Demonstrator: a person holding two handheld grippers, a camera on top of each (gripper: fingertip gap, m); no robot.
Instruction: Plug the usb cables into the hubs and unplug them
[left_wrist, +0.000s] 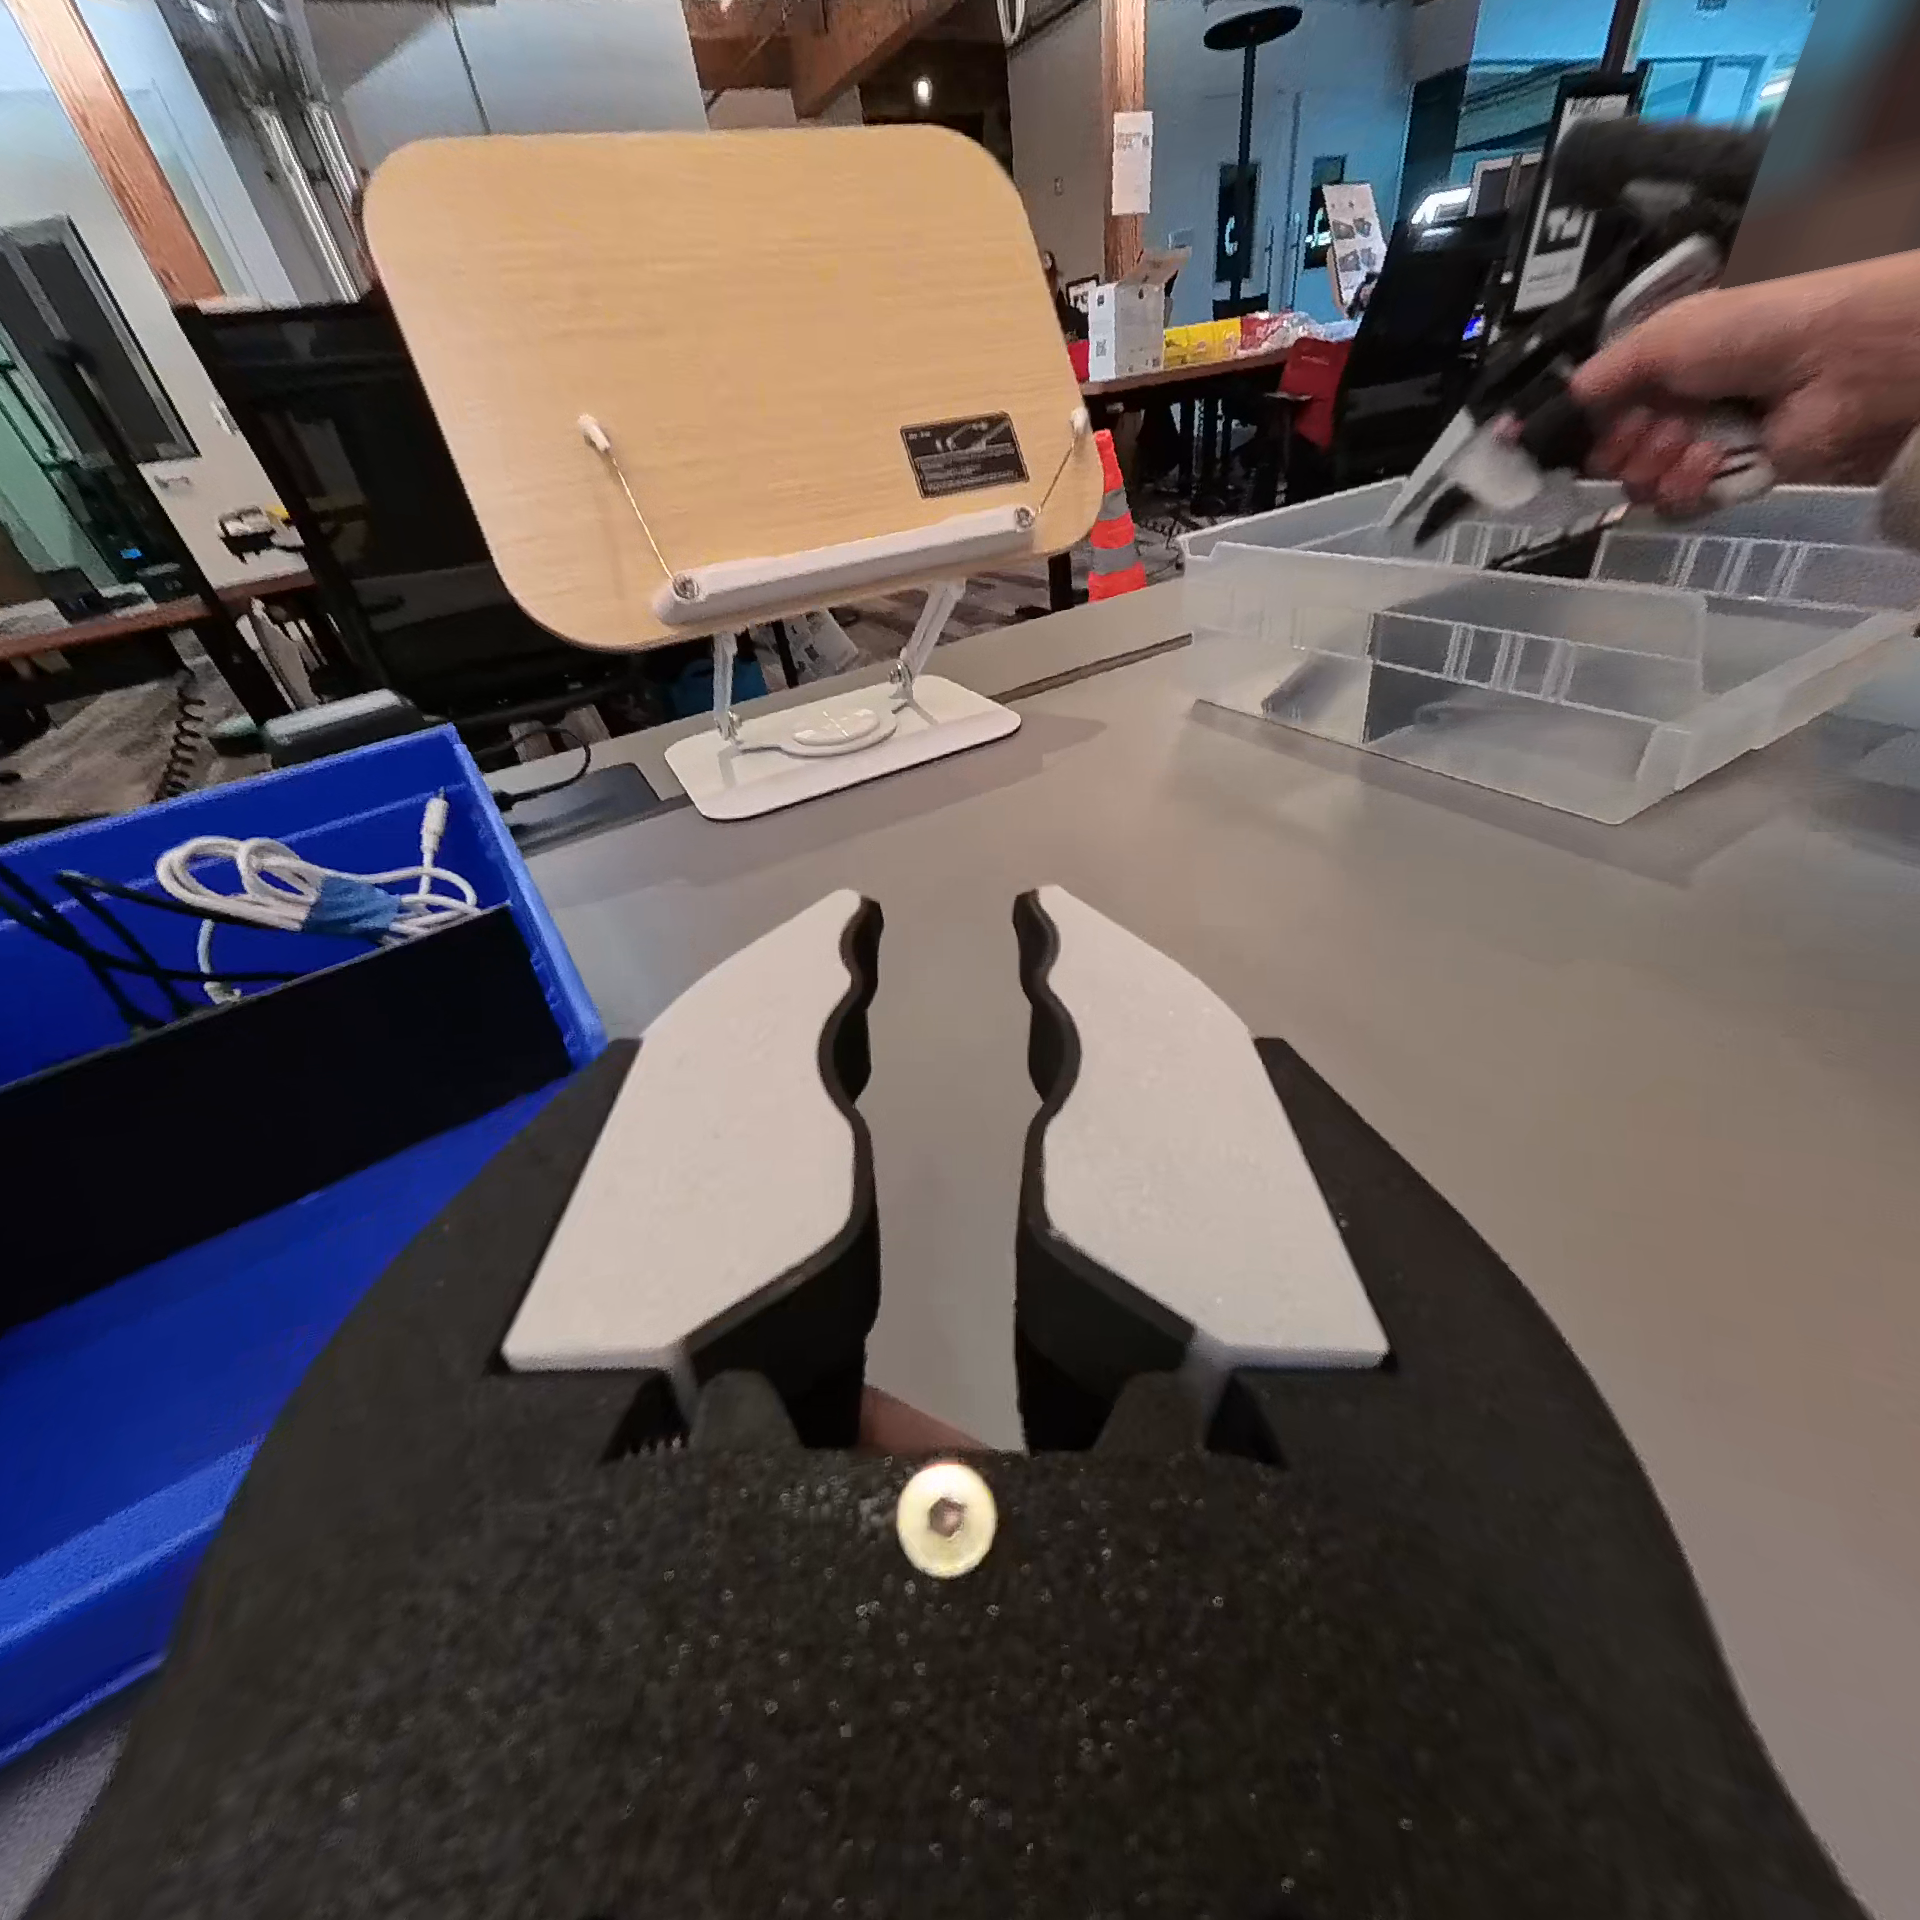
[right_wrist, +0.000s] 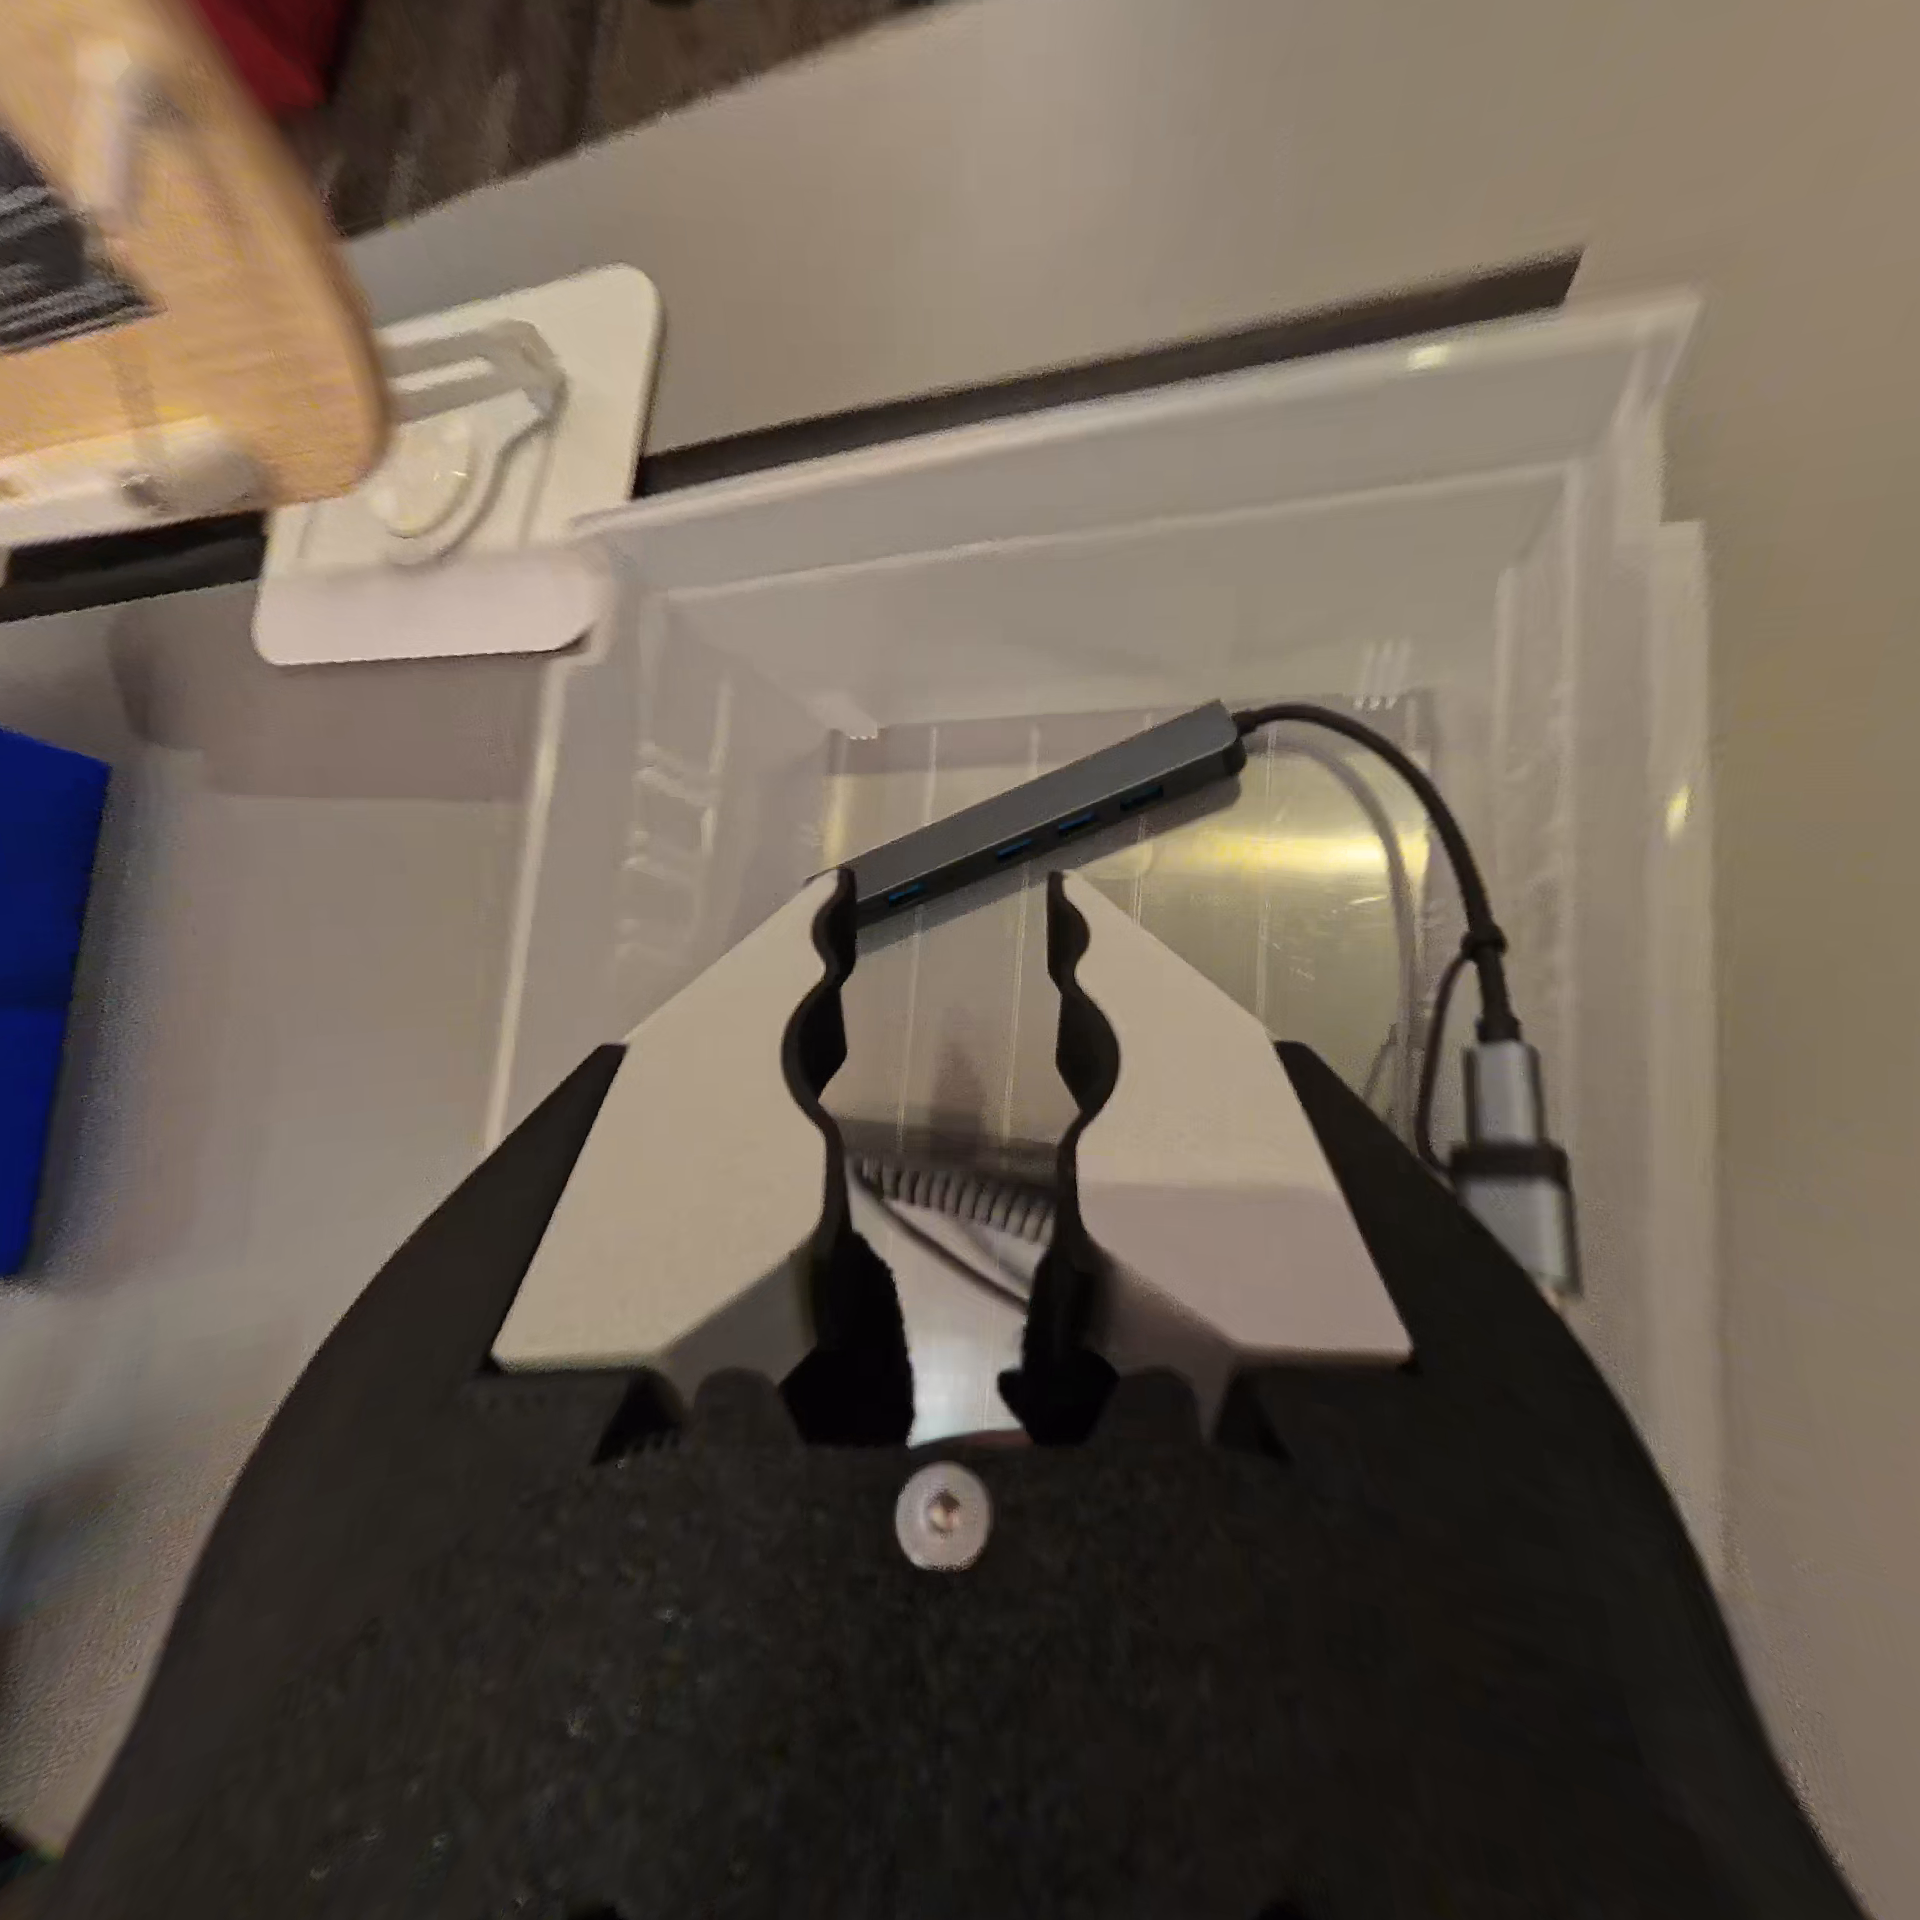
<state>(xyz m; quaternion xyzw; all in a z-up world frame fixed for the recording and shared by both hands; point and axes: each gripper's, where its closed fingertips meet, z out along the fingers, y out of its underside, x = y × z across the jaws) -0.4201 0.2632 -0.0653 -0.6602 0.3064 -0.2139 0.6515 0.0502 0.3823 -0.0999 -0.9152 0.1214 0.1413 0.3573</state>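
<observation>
One grey hub (right_wrist: 1049, 810) with four blue ports lies in the clear bin (right_wrist: 1621, 436) on the right, and one white cable bundle (left_wrist: 312, 883) sits in the blue bin (left_wrist: 312, 1195) on the left. The right gripper (right_wrist: 951, 883) hangs over the hub's near end, fingers apart, holding nothing. The left gripper (left_wrist: 945, 909) is likewise parted and empty above the table (left_wrist: 1455, 1039).

I see a blue bin (left_wrist: 312, 1195) holding white cable (left_wrist: 301, 878), a pale wood-grain stand (left_wrist: 717, 384), a grey worktop (left_wrist: 1455, 1039), and a dark grey hub (right_wrist: 1049, 816) with blue ports.
</observation>
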